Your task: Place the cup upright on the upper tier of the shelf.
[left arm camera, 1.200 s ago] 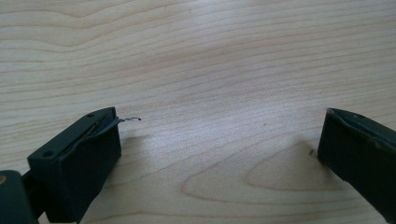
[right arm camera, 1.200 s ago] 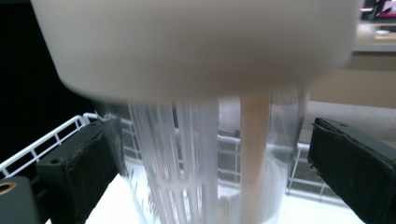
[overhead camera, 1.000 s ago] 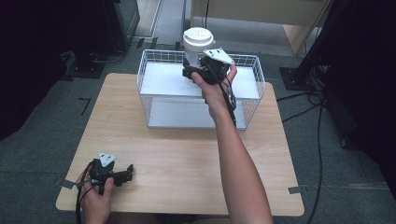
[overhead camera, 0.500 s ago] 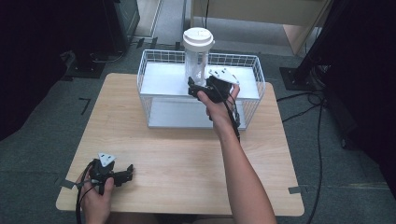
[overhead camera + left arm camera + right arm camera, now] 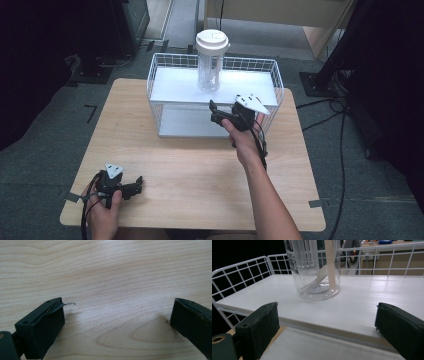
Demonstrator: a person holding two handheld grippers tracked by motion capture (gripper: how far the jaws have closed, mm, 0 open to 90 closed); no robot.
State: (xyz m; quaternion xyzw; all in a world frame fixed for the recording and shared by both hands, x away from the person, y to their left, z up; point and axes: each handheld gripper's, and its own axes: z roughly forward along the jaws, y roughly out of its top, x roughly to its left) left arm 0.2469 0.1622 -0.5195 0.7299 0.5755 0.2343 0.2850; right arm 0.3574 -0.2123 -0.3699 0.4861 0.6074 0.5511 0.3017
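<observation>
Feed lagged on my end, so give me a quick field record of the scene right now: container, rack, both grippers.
container: clear jar with white lid, upright on the rack's upper shelf
rack: white wire shelf rack at the table's far side
right gripper: jaws open, in front of the rack, apart from the jar
left gripper: jaws open, low over bare wooden table, near corner

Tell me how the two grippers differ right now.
The left gripper sits low on the bare table near the front left corner; the right gripper is held up at the wire shelf, pointing toward the jar. The left faces plain wood; the right faces the shelf's upper board. Both are open and empty.
</observation>
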